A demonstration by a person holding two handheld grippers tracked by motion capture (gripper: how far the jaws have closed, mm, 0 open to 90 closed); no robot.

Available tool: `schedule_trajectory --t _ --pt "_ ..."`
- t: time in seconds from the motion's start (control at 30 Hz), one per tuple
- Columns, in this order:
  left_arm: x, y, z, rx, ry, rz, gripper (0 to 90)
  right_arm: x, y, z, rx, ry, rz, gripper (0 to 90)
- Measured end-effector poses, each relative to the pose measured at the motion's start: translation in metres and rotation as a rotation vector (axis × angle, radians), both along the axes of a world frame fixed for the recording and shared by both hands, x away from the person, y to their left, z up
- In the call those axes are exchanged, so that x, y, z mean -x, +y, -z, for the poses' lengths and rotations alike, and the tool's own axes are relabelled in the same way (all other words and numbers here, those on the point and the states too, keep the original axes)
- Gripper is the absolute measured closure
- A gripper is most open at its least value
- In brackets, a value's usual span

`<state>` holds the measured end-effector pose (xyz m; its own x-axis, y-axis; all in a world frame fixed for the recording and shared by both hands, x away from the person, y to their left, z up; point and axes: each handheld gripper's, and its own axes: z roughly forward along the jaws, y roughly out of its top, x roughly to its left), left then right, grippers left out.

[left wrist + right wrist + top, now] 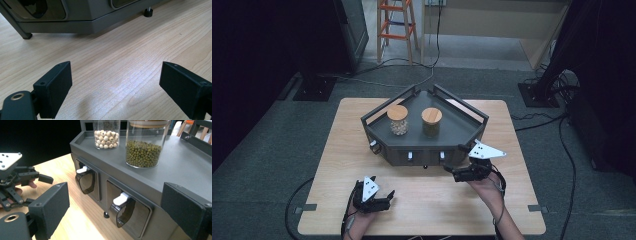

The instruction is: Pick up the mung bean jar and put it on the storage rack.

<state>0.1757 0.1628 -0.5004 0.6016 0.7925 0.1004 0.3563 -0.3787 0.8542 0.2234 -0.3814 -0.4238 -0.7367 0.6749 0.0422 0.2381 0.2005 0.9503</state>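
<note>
A grey angular dispenser stand [452,131] sits at the table's middle. On it stand two glass jars with wooden lids: one of pale round seeds [398,120] [106,136] and one of green beans [431,122] [143,150]. Its front has smoky spouts with white levers [120,198] [82,169]. My right gripper [455,160] [115,207] is open, close to the stand's front right, with the nearer spout between its jaws, untouched. My left gripper [373,196] [115,85] is open over bare wood, short of the stand.
The wooden table [512,200] has free room along its front and sides. The stand's base and feet [148,12] show ahead of the left gripper. An orange stool [396,25], cables [562,130] and dark equipment lie on the floor beyond.
</note>
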Motion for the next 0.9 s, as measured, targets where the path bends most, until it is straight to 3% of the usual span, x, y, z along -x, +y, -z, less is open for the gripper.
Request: schedule_trajectory --t 0.17,0.37,0.47,0.63,0.73,0.8,0.9 --pt "0.001 -0.001 0.0 -0.003 -0.006 0.002 11.0 0.003 -0.015 0.009 -0.024 -0.033 -0.036 8.5" --pt "0.002 -0.004 0.0 -0.026 -0.014 0.009 11.0 0.006 -0.03 0.017 -0.073 -0.024 -0.026 8.7" --pt "0.002 -0.006 0.0 -0.036 -0.015 0.005 11.0 0.007 -0.033 0.017 -0.064 -0.017 -0.029 8.7" --pt "0.005 -0.012 -0.001 -0.072 -0.03 -0.001 11.0 0.014 -0.035 0.016 -0.005 -0.023 -0.027 8.7" --pt "0.008 -0.014 0.001 -0.082 -0.046 -0.006 11.0 0.015 -0.038 0.016 -0.003 -0.016 -0.035 8.7" --pt "0.012 -0.017 0.003 -0.094 -0.069 -0.013 11.0 0.017 -0.045 0.023 -0.024 -0.043 -0.075 8.7" --pt "0.013 -0.02 0.003 -0.111 -0.077 -0.009 11.0 0.021 -0.044 0.025 -0.002 -0.053 -0.073 8.7"
